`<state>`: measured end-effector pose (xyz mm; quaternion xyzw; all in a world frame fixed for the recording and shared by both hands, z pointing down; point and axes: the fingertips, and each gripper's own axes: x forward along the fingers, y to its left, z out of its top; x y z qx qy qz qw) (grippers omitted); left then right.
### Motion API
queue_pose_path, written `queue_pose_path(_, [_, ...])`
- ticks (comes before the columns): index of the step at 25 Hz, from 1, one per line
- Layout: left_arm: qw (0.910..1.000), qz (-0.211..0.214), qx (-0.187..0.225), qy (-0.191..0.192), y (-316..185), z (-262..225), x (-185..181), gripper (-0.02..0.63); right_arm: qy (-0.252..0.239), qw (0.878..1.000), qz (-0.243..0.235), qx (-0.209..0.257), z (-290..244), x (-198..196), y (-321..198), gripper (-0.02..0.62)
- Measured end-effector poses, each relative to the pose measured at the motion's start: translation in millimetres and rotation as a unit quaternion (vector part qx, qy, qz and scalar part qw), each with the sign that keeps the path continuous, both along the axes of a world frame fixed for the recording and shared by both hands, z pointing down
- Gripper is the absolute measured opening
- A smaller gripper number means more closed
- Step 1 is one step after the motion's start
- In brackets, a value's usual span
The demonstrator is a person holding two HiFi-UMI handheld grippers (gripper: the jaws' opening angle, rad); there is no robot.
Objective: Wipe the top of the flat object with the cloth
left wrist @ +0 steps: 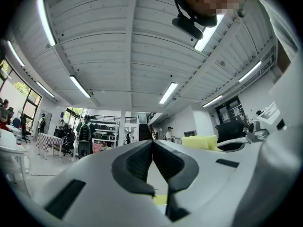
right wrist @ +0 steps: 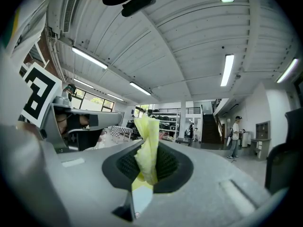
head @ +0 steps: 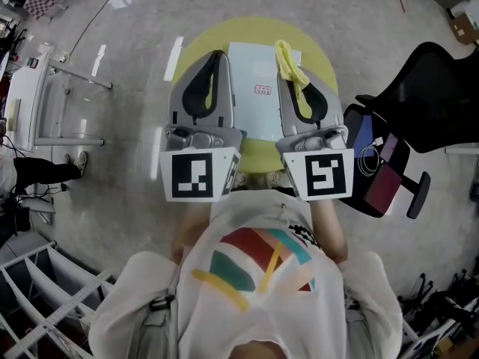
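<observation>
1. Only the head view shows us the round yellow bench [head: 196, 42] and the white flat object [head: 253, 88] lying at its middle. Both gripper views look out level past their own jaws, into a hall with ceiling lights [left wrist: 79, 86] and shelves [left wrist: 105, 135].
2. In the head view, the flat object sits between the left hand-held gripper [head: 218, 55] and the right hand-held gripper [head: 287, 54]. Its far edge is about level with their tips.
3. The yellow cloth [head: 289, 63] hangs at the object's far right corner. We cannot tell whether it touches the object.
4. In its own view, we see the left hand-held gripper's jaws closed together with nothing between them.
5. The right hand-held gripper's jaws are clamped on the cloth, which stands up out of the pads.
</observation>
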<state>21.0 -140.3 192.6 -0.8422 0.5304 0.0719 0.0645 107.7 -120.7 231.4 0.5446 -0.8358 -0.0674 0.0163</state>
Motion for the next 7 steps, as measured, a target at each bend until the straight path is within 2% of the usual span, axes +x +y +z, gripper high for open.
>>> queue_pose_path(7, [1.0000, 0.004, 0.004, -0.002, -0.2, -2.2, 0.7, 0.014, 0.008, 1.000, 0.004, 0.001, 0.1, 1.7, -0.1, 0.028])
